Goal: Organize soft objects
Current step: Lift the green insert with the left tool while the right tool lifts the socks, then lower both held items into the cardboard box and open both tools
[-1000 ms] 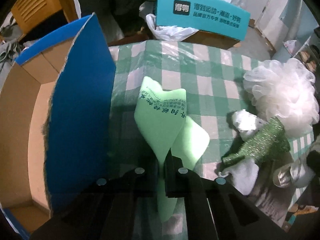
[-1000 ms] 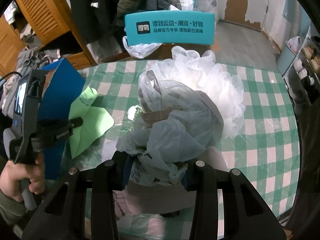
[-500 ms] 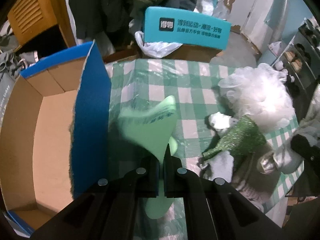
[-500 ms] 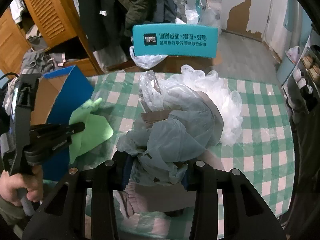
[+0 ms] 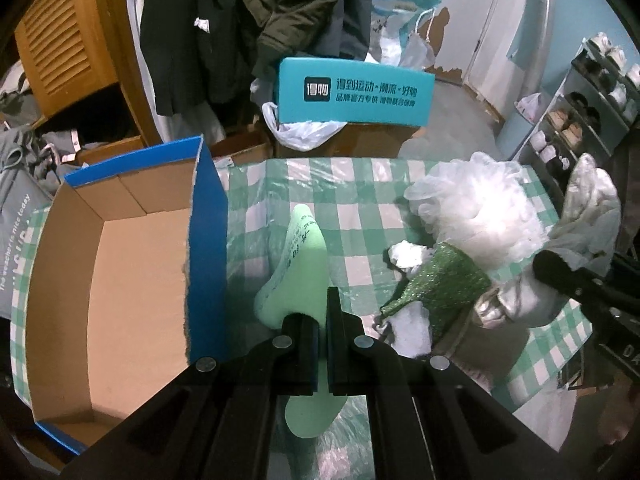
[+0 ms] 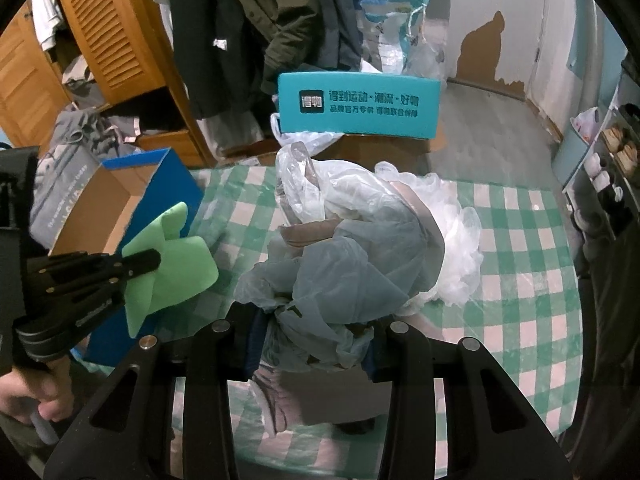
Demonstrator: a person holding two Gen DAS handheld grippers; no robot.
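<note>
My left gripper [image 5: 323, 312] is shut on a light green foam sheet [image 5: 298, 276] and holds it in the air just right of the blue cardboard box [image 5: 208, 240]. In the right wrist view the sheet [image 6: 172, 264] hangs from the left gripper [image 6: 148, 260] beside the box [image 6: 164, 176]. My right gripper [image 6: 308, 344] is shut on a crumpled bundle of pale plastic bags [image 6: 352, 248], raised over the checked table. The bundle hides what lies beneath it.
A white mesh puff [image 5: 476, 216], a glittery green piece [image 5: 440, 280] and white wads [image 5: 408, 254] lie on the green checked tablecloth [image 5: 360, 208]. A teal box [image 5: 356, 92] stands behind the table. A shoe rack [image 5: 592, 92] is at the right.
Both grippers have risen and pulled back from the table. The green sheet has lifted off the cloth and turned edge-on. The bag bundle stays in the right gripper.
</note>
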